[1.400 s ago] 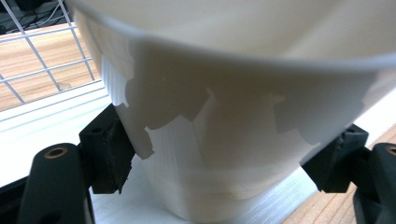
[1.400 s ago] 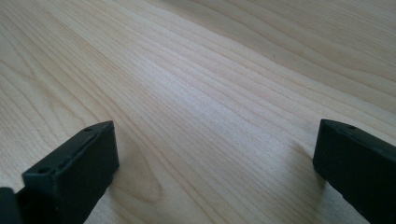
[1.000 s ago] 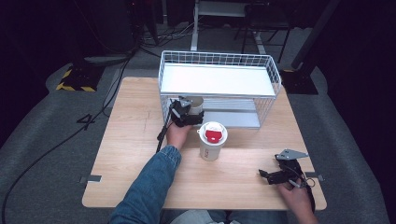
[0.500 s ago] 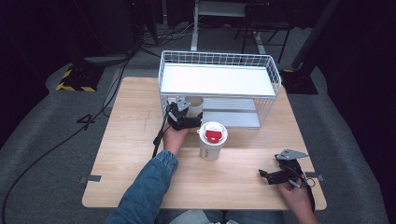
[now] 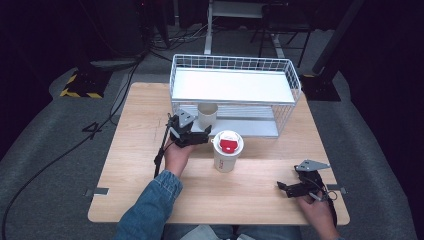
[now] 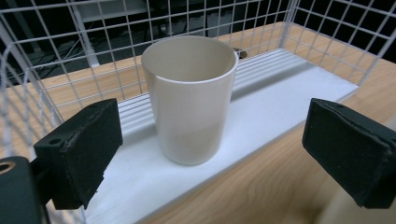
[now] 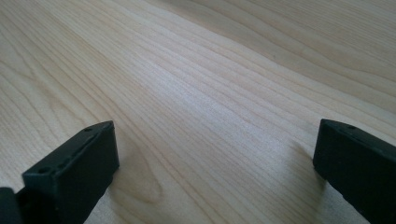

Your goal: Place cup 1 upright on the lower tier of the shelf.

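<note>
Where the left claw [image 5: 202, 136] intervenes, the cup's [image 5: 207, 114] base is hidden.

My left hand-held gripper [image 5: 197, 131] sits out ahead of me on an outstretched forearm [image 5: 150, 207] in a denim sleeve, jaws standing wide apart. My right hand-held gripper [image 5: 289, 187] lies low near my body, its jaws spread wide too.

Probably a dim lab: floor cables [image 5: 60, 155], hazard tape [image 5: 80, 93], bare table [image 5: 145, 105].
</note>
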The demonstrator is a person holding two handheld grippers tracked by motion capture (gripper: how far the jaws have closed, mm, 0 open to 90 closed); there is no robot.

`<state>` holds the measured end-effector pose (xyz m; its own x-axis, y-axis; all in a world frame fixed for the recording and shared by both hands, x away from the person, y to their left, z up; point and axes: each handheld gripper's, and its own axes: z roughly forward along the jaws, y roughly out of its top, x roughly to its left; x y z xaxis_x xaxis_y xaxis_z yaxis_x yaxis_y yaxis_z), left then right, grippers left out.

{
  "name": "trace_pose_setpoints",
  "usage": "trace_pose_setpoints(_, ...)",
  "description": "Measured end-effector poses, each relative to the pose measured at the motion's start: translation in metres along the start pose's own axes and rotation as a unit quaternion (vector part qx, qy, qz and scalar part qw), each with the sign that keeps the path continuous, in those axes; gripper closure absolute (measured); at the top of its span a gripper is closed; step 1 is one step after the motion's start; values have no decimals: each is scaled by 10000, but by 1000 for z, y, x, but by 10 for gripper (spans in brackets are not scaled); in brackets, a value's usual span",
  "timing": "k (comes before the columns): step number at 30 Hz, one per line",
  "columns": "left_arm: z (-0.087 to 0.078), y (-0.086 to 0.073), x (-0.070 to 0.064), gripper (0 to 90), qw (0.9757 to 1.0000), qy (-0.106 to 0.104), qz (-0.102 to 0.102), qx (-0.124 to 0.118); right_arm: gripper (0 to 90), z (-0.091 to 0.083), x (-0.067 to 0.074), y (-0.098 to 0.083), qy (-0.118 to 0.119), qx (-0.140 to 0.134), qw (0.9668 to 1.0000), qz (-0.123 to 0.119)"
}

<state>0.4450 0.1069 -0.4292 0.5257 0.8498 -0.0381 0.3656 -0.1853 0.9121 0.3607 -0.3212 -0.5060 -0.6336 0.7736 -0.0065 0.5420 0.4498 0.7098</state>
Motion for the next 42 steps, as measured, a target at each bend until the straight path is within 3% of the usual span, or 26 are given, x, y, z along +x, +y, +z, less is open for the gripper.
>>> trace_pose_setpoints(10, -33, 1, 2, 56, 9999, -57, 20, -113, 2, 0, 0, 0, 2, 0, 10000, -2)
trace_pose_setpoints(17, -50, 1, 5, 57, 9999, -107, 104, 51, 2, 0, 0, 0, 2, -1, 10000, -3)
trace_pose_setpoints(29, -76, -15, 16, 60, 9991, -282, 139, 288, 3, 0, 0, 0, 2, 0, 10000, -3)
trace_pose_setpoints(42, -109, -42, 27, 60, 9987, -102, 165, 476, 6, 0, 0, 1, 3, -2, 10000, 31)
